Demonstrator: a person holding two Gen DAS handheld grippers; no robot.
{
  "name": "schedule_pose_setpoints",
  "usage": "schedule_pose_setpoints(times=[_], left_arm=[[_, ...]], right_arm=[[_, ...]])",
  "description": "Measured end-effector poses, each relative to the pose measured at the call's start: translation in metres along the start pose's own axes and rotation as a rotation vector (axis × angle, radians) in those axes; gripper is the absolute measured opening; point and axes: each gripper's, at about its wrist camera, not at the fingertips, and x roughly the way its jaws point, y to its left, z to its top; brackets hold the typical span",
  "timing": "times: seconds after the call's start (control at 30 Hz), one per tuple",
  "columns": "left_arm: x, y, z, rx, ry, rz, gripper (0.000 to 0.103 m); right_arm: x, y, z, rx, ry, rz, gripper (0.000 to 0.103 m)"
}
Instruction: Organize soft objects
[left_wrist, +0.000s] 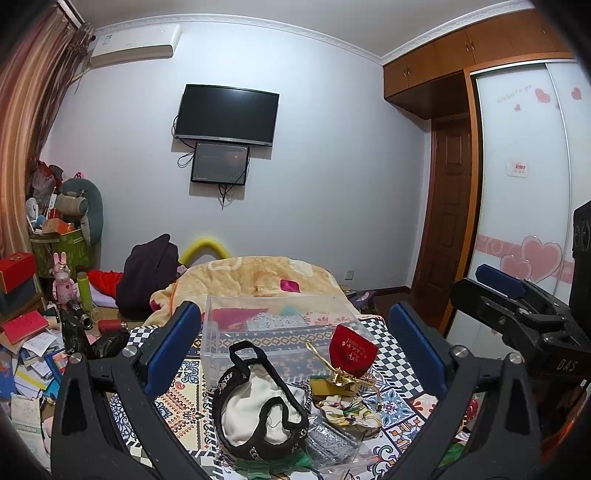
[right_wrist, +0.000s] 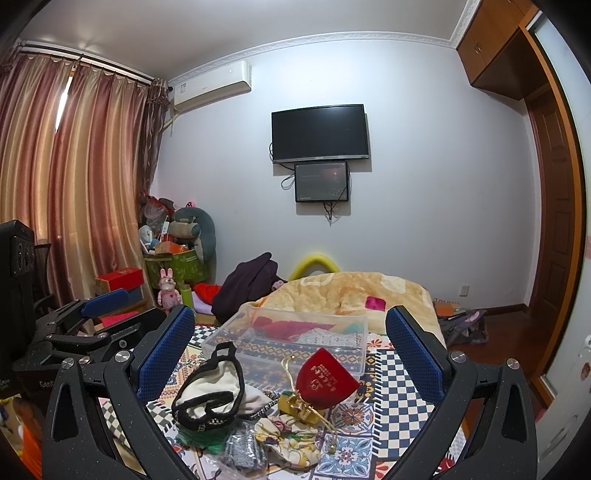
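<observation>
A pile of soft things lies on the patterned bedspread (left_wrist: 399, 402) close in front of both grippers: a white pouch with black trim (left_wrist: 258, 406) (right_wrist: 210, 391), a red velvet pouch with gold cord (left_wrist: 351, 350) (right_wrist: 325, 376), a floral cloth (left_wrist: 347, 406) (right_wrist: 288, 432), a silver glittery piece (left_wrist: 332, 439) (right_wrist: 243, 450) and a green cloth (right_wrist: 195, 439). Behind them stands a clear plastic box (left_wrist: 273, 332) (right_wrist: 295, 339). My left gripper (left_wrist: 295, 350) is open and empty above the pile. My right gripper (right_wrist: 291, 350) is open and empty too, and it also shows at the right of the left wrist view (left_wrist: 517, 306).
A yellow blanket (left_wrist: 258, 277) is heaped at the far end of the bed. Books, boxes and toys (left_wrist: 33, 332) clutter the floor on the left. A wardrobe (left_wrist: 524, 184) and a door (left_wrist: 447, 206) stand on the right. A TV (left_wrist: 225, 114) hangs on the far wall.
</observation>
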Motion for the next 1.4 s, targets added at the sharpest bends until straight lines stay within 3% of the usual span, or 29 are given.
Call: schedule_pose_setpoints(times=[0.53, 1.07, 1.17, 1.4], left_arm=[[0.012, 0.005, -0.007, 0.019, 0.035, 0.016, 0.103], [0.09, 0.062, -0.063, -0.078, 0.292, 0.078, 0.102], [0.1, 0.071, -0.071, -0.097, 0.324, 0.078, 0.088], [0.121, 0.084, -0.091, -0.152, 0.401, 0.038, 0.067]], right_arm=[[0.011, -0.005, -0.009, 0.007, 0.032, -0.014, 0.103], [0.086, -0.041, -0.069, 0.098, 0.313, -0.039, 0.103], [0.093, -0.043, -0.078, 0.116, 0.35, -0.035, 0.103], [0.116, -0.045, -0.082, 0.18, 0.409, -0.039, 0.1]])
